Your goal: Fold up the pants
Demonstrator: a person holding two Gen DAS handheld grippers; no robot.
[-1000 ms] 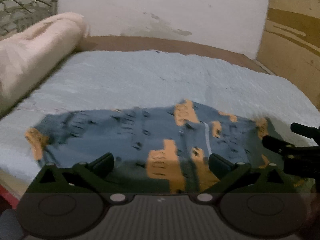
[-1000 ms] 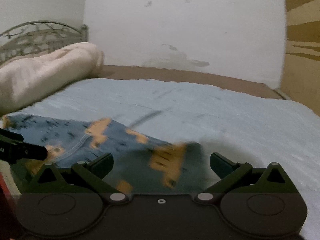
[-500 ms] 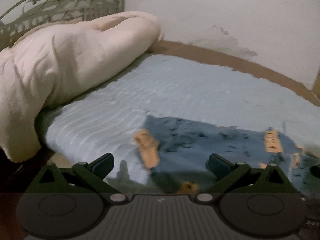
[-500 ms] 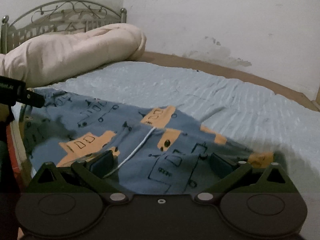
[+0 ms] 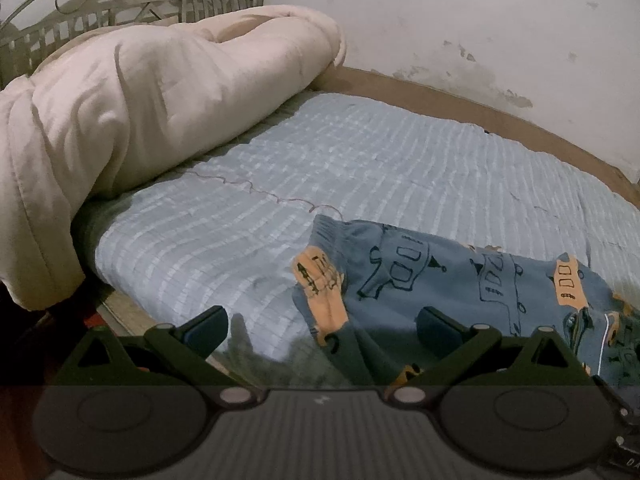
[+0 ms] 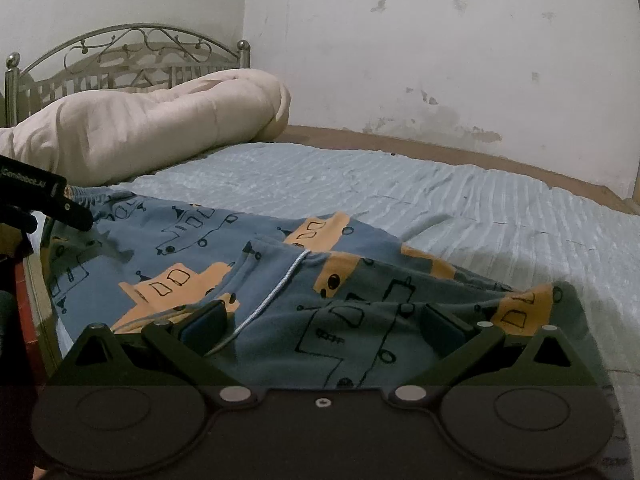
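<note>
Blue pants (image 6: 280,280) flat on bed (image 5: 360,160) | step: pre-grasp | left gripper (image 5: 322,324), right gripper (image 6: 324,320) jaws wide, empty | next: likely pinch near edge, fold over

Rolled cream duvet (image 5: 152,120), pale blue ribbed bedspread (image 5: 360,168), metal headboard (image 6: 124,60), stained wall (image 6: 440,60)
</note>
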